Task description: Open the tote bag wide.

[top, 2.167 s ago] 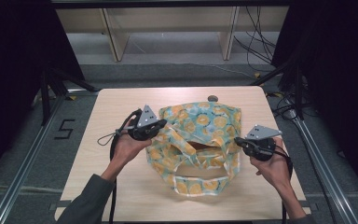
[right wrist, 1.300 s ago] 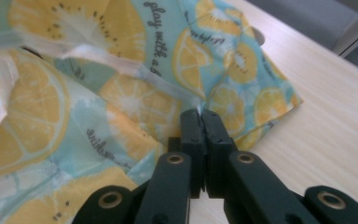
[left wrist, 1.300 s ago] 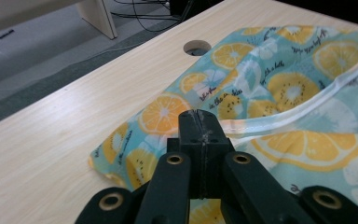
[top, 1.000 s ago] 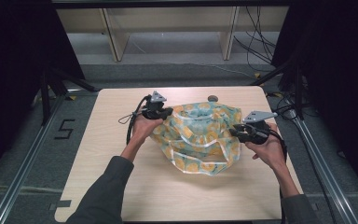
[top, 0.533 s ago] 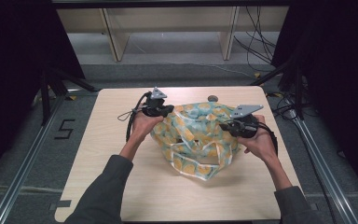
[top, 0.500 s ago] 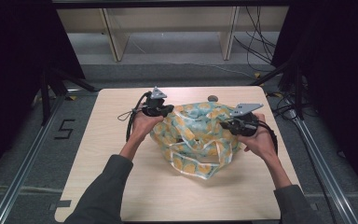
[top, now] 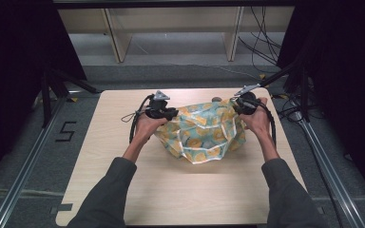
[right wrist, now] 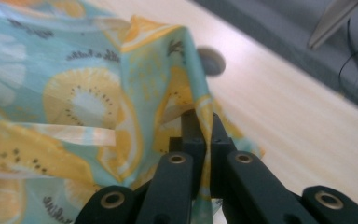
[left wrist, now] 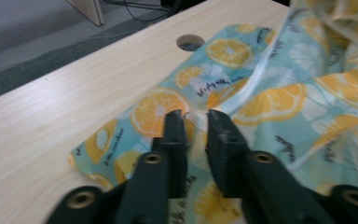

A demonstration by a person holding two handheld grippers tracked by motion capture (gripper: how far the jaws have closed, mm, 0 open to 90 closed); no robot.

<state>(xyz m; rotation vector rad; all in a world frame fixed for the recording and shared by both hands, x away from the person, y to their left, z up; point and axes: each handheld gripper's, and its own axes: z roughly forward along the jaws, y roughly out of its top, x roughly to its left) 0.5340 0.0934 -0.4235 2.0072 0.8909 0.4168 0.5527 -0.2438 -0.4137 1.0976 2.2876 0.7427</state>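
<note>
Bare table (top: 123,190) surrounds the cloth (top: 204,133); right tongs (top: 241,105) clamp its far edge, left tongs (top: 170,114) just parting over it.

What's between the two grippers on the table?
The citrus-print cloth. In the high view it bunches across the whole stretch from the left gripper to the right gripper, with no bare table between them.

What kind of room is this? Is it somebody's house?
Probably not a house; it looks like a lab or workshop for recording. A plain wooden table stands between dark curtains, with metal rails on the floor and loose cables behind.
</note>
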